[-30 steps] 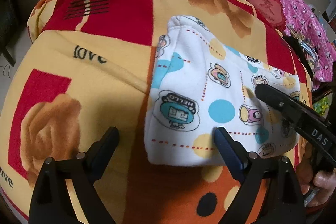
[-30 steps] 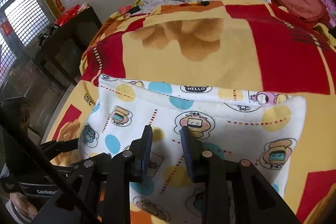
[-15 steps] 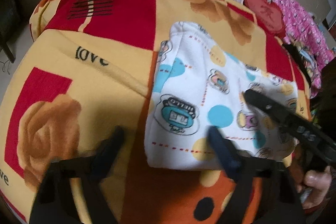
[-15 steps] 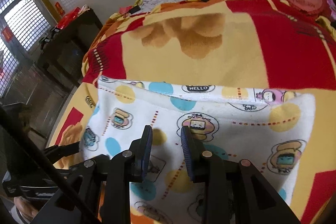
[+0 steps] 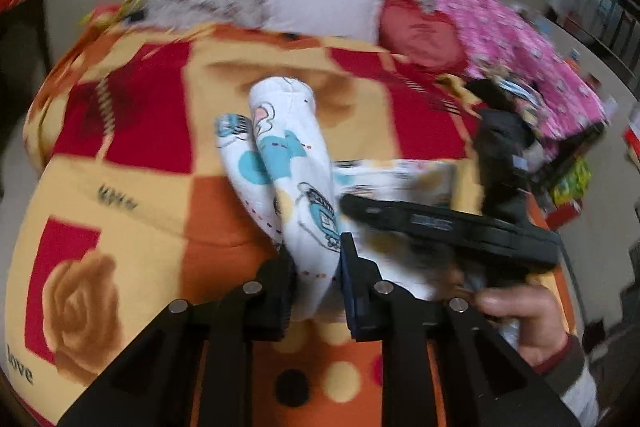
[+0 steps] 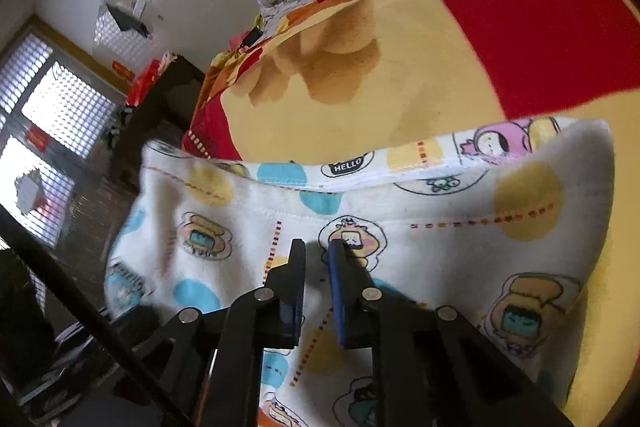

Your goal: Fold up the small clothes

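Observation:
A small white garment (image 5: 296, 179) printed with cartoon figures and blue and yellow dots lies on the bed blanket (image 5: 120, 195). My left gripper (image 5: 316, 267) is shut on its near left edge, and the cloth stands up in a bunched fold between the fingers. My right gripper (image 6: 316, 259) presses its nearly closed fingers down on the flat middle of the garment (image 6: 440, 227). It also shows in the left wrist view (image 5: 440, 223), lying across the right part of the cloth.
The blanket is red, yellow and orange with rose prints. A white pillow (image 5: 320, 3), a red heart cushion (image 5: 420, 35) and a pink cover (image 5: 520, 47) lie at the bed's far end. A dark cabinet (image 6: 152, 99) stands left of the bed.
My left gripper was open in front of the garment's near edge; it has closed on that edge and lifted it into a fold. My right gripper stays pressed on the garment.

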`<state>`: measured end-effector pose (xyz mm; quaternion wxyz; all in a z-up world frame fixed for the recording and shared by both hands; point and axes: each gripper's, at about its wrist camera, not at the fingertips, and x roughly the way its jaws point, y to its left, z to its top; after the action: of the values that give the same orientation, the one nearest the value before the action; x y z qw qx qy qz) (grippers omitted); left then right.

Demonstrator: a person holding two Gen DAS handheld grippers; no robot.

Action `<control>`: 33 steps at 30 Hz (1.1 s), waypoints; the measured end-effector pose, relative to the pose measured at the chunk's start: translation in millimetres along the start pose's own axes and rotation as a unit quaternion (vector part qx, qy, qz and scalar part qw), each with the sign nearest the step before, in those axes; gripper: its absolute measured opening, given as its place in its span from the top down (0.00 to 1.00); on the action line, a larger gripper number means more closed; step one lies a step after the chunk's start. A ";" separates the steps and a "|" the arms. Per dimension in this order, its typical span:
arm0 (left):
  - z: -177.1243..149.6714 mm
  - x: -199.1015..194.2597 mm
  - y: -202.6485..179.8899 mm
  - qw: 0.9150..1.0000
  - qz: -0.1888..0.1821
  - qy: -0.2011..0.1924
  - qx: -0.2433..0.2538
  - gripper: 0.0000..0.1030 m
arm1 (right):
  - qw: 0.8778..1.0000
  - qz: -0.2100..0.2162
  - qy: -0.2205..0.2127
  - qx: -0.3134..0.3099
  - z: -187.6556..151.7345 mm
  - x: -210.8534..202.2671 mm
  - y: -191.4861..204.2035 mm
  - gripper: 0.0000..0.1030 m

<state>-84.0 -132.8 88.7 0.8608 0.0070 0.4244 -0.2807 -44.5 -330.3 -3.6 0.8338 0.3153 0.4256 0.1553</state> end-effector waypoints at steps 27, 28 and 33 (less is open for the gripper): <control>-26.2 61.1 -61.9 0.994 -0.081 0.055 0.047 0.82 | 0.992 0.054 -0.091 0.068 -20.0 -120.6 -22.8 0.25; -26.5 60.9 -61.5 0.994 -0.080 0.054 0.049 0.82 | 0.993 0.050 -0.087 0.059 -18.7 -118.0 -17.8 0.24; -27.7 60.0 -59.3 0.994 -0.083 0.055 0.040 0.82 | 0.997 0.019 -0.074 0.013 -16.3 -105.4 0.3 0.23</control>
<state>-104.2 -204.5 40.4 0.8090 0.0217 0.4585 -0.3671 -119.8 -379.2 53.9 0.8558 0.3446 0.3587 0.1420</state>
